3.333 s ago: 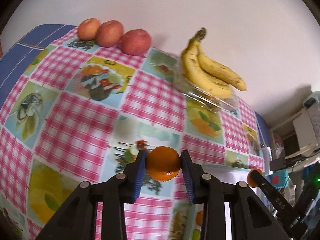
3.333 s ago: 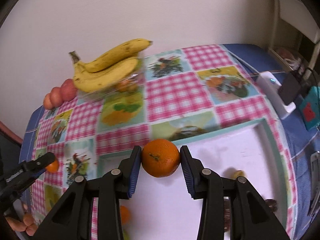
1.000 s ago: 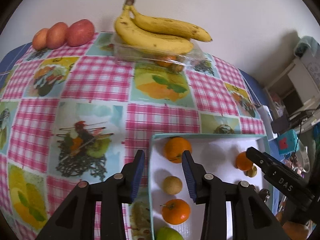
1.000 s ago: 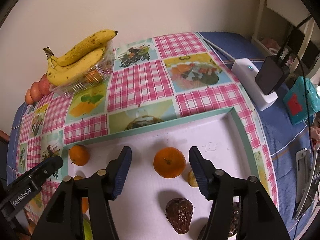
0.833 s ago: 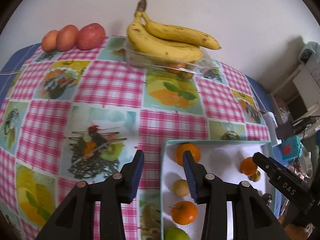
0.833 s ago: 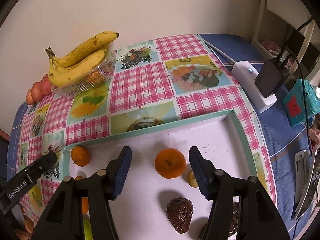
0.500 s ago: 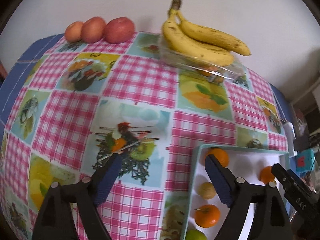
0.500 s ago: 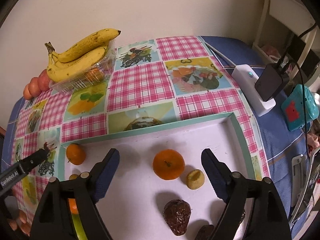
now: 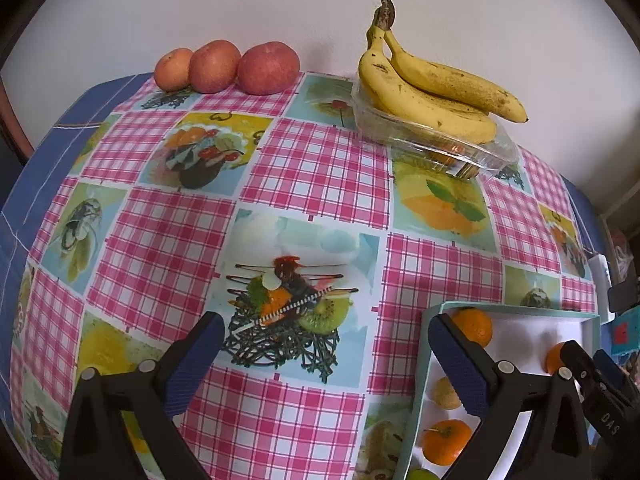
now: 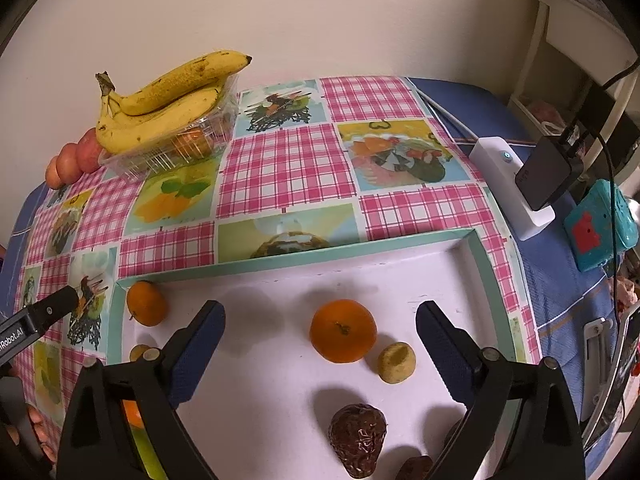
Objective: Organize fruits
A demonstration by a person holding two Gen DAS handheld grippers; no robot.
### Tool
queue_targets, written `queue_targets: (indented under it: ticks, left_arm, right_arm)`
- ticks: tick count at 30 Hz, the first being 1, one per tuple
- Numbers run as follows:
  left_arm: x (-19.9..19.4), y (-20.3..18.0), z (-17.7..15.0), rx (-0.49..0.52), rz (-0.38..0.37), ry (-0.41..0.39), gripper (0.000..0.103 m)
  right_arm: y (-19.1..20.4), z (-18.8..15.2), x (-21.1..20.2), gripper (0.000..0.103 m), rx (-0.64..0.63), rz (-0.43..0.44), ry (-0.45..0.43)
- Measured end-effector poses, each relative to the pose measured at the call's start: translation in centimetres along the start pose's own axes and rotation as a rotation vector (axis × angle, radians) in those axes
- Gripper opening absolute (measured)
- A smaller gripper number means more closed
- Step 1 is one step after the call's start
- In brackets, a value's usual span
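Both tongs, left (image 9: 322, 354) and right (image 10: 320, 344), wide apart, empty; tray (image 10: 304, 262) rim beside left's tip.

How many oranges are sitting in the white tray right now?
3 clearly: one in the far-left corner, one mid-tray, one on the left side nearer the camera. The claws may hide others.

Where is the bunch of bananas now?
The bunch of bananas lies on a clear plastic container by the back wall, right of three apples in the left wrist view.
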State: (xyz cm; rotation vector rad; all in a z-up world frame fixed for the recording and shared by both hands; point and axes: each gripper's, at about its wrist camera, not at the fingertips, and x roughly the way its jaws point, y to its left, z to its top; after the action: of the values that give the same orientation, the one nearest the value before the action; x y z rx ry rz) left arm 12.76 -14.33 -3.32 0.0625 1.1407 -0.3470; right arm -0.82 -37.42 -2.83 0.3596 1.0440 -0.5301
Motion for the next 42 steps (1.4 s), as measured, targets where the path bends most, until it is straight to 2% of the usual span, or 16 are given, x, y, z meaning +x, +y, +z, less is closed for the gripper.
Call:
queue_targets:
  ticks: [12, 21, 27, 28, 32, 42]
  left_arm:
    - [-2.1, 0.6, -0.9, 0.048, 0.031, -0.013, 0.103]
    - [-5.3, 2.2, -3.2, 0.050, 0.118, -0.090, 0.103]
    - [-7.9, 3.2, -4.4, 0.040, 0.124, -0.153, 0.103]
    - [-8.4, 3.3, -4.6, 0.040, 0.134, -0.164, 0.103]
    - [-9.5, 3.5, -6.0, 0.078, 0.264, -0.182, 0.103]
    - [-10.3, 5.1, -10.2, 0.110, 0.273, -0.085, 0.103]
  right_arm:
    - [1.7, -1.5, -1.6, 0.096, -0.022, 0.028, 0.010]
    - [2.1, -3.7, -4.2, 0.096, -0.018, -0.003, -0.020]
    - [3.1, -5.5, -5.5, 0.096, -0.057, -0.017, -0.016]
    - [3.3, -5.9, -5.7, 0.096, -0.067, -0.023, -0.015]
    - [4.1, -7.6, -6.5, 0.096, -0.093, -0.029, -0.010]
    - [5.3, -11.3, -8.5, 0.096, -0.120, -0.010, 0.006]
